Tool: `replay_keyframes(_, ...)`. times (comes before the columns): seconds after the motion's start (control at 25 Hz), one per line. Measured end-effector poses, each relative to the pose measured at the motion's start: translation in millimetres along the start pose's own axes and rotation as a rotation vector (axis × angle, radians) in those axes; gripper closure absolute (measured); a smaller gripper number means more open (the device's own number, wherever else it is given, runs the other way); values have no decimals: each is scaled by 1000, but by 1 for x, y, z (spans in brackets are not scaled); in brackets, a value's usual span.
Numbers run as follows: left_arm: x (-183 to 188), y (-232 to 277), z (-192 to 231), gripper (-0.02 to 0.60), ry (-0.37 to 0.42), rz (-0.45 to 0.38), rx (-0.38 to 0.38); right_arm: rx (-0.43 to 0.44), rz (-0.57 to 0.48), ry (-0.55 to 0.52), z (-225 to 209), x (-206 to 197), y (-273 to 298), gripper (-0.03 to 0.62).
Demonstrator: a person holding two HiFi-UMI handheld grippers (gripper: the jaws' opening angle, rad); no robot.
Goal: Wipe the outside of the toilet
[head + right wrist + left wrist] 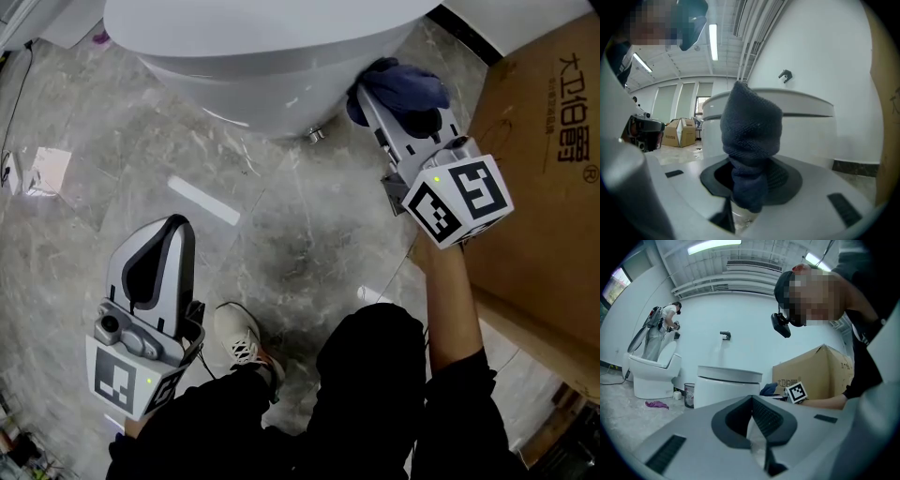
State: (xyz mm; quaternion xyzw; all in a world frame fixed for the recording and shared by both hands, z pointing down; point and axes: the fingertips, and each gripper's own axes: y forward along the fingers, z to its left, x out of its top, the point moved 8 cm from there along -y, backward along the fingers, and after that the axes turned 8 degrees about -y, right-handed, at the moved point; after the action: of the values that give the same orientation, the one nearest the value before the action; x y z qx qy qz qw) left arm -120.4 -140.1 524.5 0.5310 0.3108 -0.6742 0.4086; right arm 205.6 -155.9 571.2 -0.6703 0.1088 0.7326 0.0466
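Head view shows blue cloth (398, 86) touching toilet (253, 56); gripper views show right tool (751, 174) clamping it, left tool (753, 405) closed.

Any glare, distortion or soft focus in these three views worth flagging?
Head view: sharp, with light streaks glaring off the marble floor. Left gripper view: heavy fisheye, dark corners, ceiling lamp blown out. Right gripper view: same fisheye; the blue cloth looms large, the toilet behind it pale and washed out.

Right claw (373, 96) extended, clamping cloth (405, 84); left claw (169, 229) closed, low.
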Motion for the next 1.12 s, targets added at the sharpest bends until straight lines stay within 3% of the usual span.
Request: replay_keyframes(1.12,-16,2,22,571,-65,42,32,-5,161,23,8,-115,25,471)
